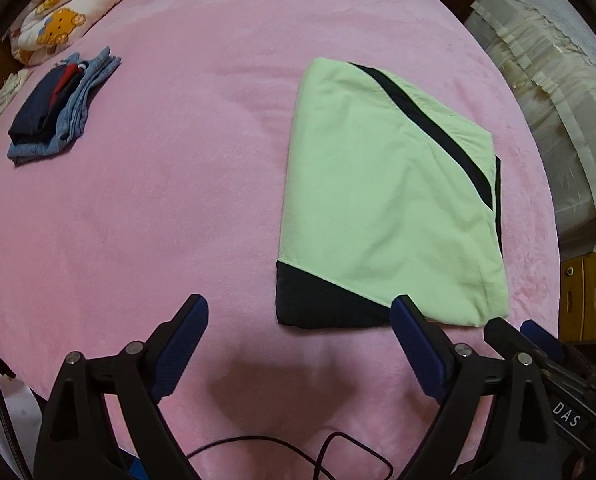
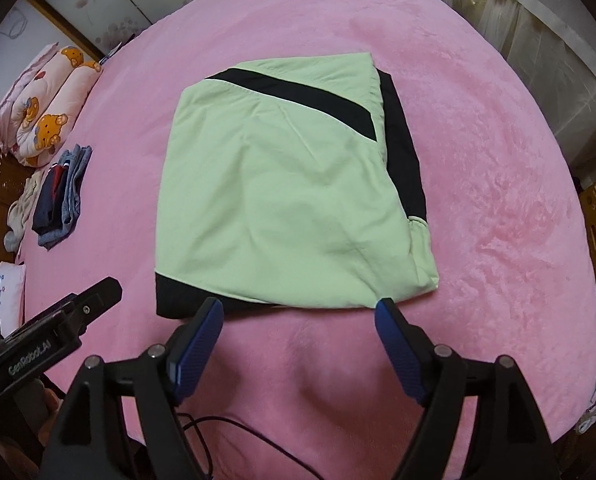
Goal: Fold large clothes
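Observation:
A light green garment with black panels lies folded into a flat packet on the pink bed cover. It also shows in the right wrist view. My left gripper is open and empty, just short of the packet's near left black corner. My right gripper is open and empty at the packet's near edge; its tip shows in the left wrist view. The left gripper's body shows at the left of the right wrist view.
A stack of folded dark and denim clothes lies at the far left of the bed. A bear-print quilt roll sits beyond it. A black cable runs along the bed's near edge. Cream curtains hang at the right.

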`<state>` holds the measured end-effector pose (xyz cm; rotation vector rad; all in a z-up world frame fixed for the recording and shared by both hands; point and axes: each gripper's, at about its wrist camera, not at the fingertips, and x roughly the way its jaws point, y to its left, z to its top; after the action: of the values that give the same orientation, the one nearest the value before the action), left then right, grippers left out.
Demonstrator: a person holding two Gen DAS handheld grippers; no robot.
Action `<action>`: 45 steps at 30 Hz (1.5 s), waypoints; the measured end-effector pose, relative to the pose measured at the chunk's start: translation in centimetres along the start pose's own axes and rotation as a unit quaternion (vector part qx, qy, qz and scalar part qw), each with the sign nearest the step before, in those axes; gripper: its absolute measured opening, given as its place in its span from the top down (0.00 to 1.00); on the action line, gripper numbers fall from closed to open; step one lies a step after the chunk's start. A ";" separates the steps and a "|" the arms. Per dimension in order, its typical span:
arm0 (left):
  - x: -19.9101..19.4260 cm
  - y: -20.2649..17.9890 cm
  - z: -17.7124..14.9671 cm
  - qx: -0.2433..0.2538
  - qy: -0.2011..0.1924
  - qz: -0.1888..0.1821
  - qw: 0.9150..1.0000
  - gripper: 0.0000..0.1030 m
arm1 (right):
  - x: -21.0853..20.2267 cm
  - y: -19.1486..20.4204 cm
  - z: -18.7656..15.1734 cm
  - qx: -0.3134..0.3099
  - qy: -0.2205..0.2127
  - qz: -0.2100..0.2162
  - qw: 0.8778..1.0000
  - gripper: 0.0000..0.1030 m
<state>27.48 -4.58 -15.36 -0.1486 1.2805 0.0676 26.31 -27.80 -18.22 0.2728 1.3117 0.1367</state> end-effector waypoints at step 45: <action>13.1 2.8 6.1 -0.046 0.114 -0.121 0.985 0.28 | 11.8 -16.0 8.1 0.202 0.058 0.189 0.959 0.06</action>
<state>36.66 -1.32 -26.42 -0.4007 1.4793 -0.1018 36.31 -41.14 -31.76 0.8774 1.3867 0.2101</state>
